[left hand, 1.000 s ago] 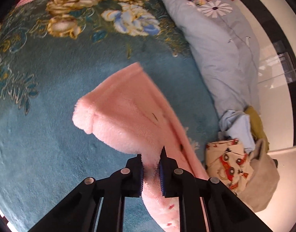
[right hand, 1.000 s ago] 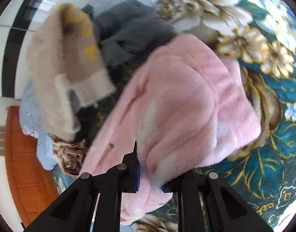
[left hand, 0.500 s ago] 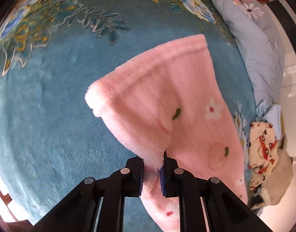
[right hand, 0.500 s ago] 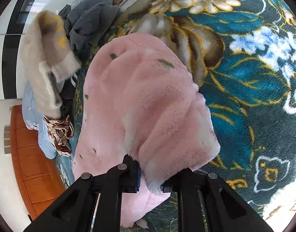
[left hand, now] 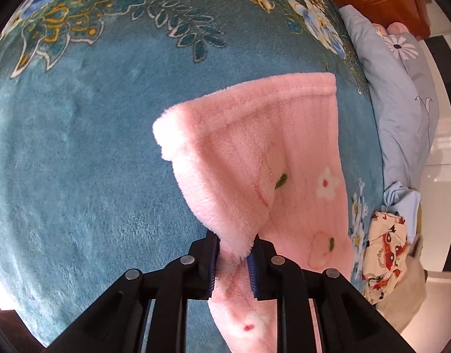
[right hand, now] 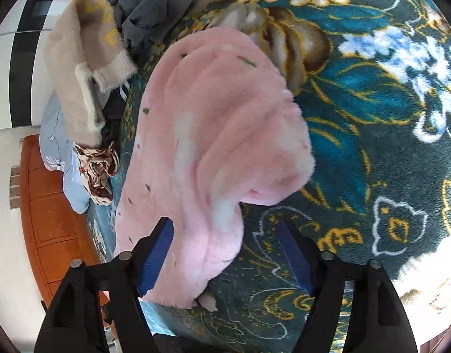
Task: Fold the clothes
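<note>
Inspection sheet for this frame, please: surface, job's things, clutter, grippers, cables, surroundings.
Surface: teal floral blanket covering a bed.
Job's things: pink fleece garment, partly folded over itself, lying on the blanket.
Clutter: beige sweater, grey clothes, cartoon-print cloth and a light blue pillow along the bed edge.
Grippers: left gripper opening, fleece edge still between its pads; right gripper opening wide, pads clear of the fleece that lies between them.
Cables: nothing seen.
Surroundings: orange wooden headboard, white tiled floor.
</note>
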Demonstrator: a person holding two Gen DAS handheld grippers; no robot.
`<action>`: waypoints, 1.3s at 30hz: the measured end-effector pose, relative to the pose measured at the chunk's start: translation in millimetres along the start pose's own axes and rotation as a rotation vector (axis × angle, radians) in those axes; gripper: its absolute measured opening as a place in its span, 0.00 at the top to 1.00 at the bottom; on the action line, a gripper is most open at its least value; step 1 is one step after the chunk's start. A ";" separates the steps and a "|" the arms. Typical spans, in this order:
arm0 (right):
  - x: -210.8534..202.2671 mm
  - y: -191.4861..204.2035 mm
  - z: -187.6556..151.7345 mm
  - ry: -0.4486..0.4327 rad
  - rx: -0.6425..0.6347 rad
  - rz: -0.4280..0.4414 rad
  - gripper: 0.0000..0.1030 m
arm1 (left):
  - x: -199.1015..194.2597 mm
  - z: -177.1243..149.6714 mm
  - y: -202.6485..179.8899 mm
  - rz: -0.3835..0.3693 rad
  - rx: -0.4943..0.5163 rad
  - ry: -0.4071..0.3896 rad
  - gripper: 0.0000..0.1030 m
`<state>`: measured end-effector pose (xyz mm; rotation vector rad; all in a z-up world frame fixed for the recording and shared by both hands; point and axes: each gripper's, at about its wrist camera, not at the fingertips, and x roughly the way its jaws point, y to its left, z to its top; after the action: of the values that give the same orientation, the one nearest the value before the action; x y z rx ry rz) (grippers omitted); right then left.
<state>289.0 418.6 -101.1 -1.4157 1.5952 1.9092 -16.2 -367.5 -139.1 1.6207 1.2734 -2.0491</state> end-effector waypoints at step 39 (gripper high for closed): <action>51.5 225.5 -62.5 -0.238 -0.944 -0.327 0.56 | 55.7 -283.3 -116.9 -0.200 0.555 0.466 0.67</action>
<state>131.8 266.8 -3.1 -1.5092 0.2709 2.5889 79.1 -71.0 -134.3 2.4173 1.0778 -2.3836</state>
